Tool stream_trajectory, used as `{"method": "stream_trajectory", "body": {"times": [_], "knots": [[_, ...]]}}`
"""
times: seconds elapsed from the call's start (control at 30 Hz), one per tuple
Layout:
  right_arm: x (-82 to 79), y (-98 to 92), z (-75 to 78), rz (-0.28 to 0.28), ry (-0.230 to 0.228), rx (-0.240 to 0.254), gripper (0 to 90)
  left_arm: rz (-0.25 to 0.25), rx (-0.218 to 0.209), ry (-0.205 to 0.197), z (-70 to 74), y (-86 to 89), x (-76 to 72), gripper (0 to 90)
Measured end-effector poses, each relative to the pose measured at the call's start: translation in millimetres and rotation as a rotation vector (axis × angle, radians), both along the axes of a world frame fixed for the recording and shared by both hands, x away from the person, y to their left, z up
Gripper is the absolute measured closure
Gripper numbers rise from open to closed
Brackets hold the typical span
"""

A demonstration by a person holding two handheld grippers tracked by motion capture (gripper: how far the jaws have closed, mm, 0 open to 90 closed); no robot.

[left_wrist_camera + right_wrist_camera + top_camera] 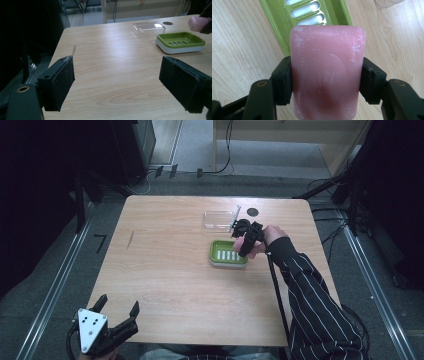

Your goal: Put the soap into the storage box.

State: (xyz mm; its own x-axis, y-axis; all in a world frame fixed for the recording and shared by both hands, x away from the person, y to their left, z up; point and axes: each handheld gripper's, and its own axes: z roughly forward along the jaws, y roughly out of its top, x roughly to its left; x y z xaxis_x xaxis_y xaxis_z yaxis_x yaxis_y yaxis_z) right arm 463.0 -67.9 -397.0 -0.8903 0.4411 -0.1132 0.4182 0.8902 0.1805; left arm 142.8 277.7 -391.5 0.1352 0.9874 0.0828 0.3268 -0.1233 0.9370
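Dim room, grey floor (pixel 55 270), cables, pale wooden unit at back. Light wood counter (pixel 165 270), small black disc (pixel 253 211) near far edge. Green soap dish (pixel 227 253) right of centre, clear lid (pixel 218 219) just beyond. Right claw (pixel 245 239) clamped on pink soap bar (pixel 327 75), above dish. Left claw (pixel 119 312) at near-left corner, jaws apart, empty.

Pale wood-grain table (pixel 165 270), matt; glossy green plastic slotted soap dish (pixel 180 42); clear glossy plastic lid (pixel 148 28); waxy, scuffed pink soap bar (pixel 327 72).
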Motion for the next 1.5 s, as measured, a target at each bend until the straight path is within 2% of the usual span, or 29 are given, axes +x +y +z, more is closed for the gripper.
{"method": "stream_trajectory", "body": {"times": [0.47, 0.87, 1.5], "knots": [[2.5, 8.7, -2.8, 0.029, -0.007, -0.009, 39.0, -0.002, 0.0, -0.001, -0.7, 2.3, -0.9, 13.4], [7.1, 18.2, -5.9, 0.08, -0.016, -0.006, 39.0, 0.007, -0.005, -0.003, -0.8, 4.1, -3.1, 13.3], [10.8, 25.7, -13.2, 0.124, -0.004, -0.013, 39.0, 0.005, -0.004, -0.002, -0.7, 4.8, -4.0, 13.4]]}}
